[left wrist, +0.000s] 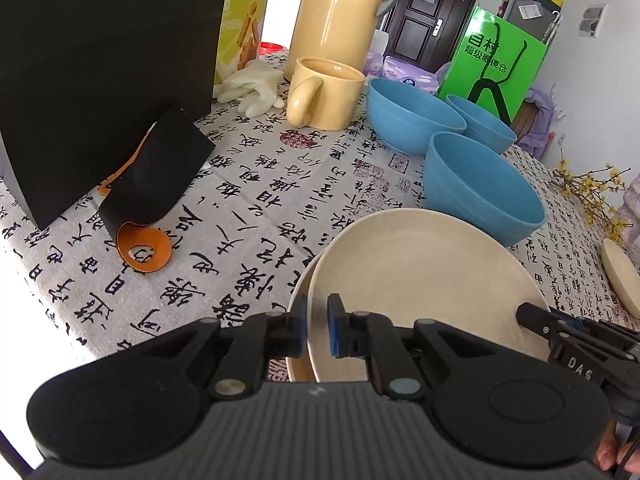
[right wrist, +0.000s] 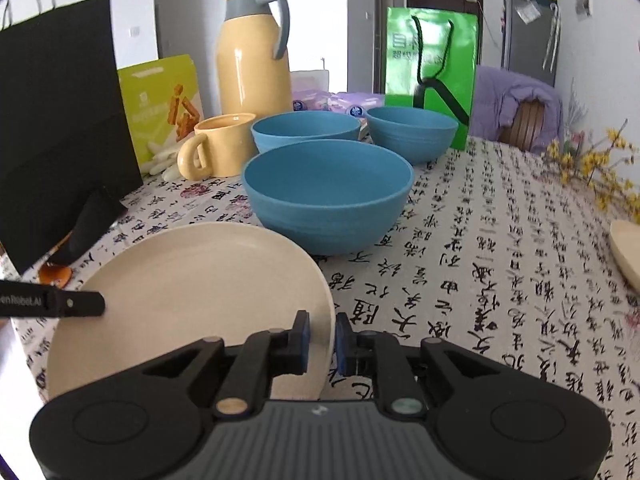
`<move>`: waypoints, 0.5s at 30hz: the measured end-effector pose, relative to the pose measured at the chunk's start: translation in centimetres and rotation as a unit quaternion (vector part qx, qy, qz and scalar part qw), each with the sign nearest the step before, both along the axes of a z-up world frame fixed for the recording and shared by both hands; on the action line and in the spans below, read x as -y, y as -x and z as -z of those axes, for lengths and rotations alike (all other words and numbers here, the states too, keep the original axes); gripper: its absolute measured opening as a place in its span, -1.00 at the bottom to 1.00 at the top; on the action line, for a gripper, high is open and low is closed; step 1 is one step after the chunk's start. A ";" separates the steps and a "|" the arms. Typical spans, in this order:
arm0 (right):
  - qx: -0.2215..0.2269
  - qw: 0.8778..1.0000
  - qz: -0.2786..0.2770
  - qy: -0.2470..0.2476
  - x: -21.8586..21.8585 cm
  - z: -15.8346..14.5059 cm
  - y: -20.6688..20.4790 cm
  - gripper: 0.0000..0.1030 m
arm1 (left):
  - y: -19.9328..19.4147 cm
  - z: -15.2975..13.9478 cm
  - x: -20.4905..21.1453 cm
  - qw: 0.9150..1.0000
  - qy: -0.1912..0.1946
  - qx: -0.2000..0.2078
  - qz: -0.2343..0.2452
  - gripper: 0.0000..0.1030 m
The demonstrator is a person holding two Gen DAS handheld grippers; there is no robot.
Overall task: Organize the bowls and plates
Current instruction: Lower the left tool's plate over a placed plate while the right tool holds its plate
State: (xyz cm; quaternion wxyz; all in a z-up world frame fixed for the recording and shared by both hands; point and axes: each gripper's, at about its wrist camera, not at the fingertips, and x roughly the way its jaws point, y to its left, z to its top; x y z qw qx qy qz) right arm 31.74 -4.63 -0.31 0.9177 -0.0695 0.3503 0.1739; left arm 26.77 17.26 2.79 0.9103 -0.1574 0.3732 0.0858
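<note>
A cream plate (left wrist: pixel 420 272) lies slightly offset on top of a second cream plate (left wrist: pixel 298 360), whose edge shows at the left. My left gripper (left wrist: pixel 318 330) is shut on the top plate's near rim. My right gripper (right wrist: pixel 322 338) has the same plate's (right wrist: pixel 192 280) right rim between its pads and grips it. Each gripper's finger shows in the other's view, at the plate's edge. Three blue bowls stand behind: a near one (right wrist: pixel 328 200) and two farther ones (right wrist: pixel 304 128) (right wrist: pixel 412 132). A third cream plate (right wrist: pixel 626 248) sits at the right edge.
A yellow mug (left wrist: pixel 324 92) and a yellow thermos jug (left wrist: pixel 336 12) stand at the back. A black paper bag (left wrist: pixel 100 60) is on the left with an orange spoon (left wrist: pixel 144 250) under it. A green bag (left wrist: pixel 496 60) is behind the bowls. Yellow flowers (right wrist: pixel 592 168) lie to the right.
</note>
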 end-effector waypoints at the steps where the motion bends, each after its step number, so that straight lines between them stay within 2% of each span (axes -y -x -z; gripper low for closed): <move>1: 0.008 1.000 -0.005 0.009 -0.2 0.1 0.2 -0.68 | 0.0 -0.1 0.1 1.000 -0.004 0.003 0.001 -0.79; 5: 0.029 0.999 -0.016 0.036 -1.0 0.4 0.7 -0.64 | 0.3 -0.5 0.5 0.999 -0.029 0.020 0.005 -0.78; 8: 0.024 0.998 -0.029 0.043 -1.3 0.7 0.7 -0.66 | 0.6 -0.9 0.4 0.998 -0.050 0.031 -0.004 -0.77; 15: 0.019 0.999 -0.031 0.033 -1.0 0.4 0.8 -0.57 | 1.2 -1.5 0.3 0.998 -0.054 0.035 0.000 -0.77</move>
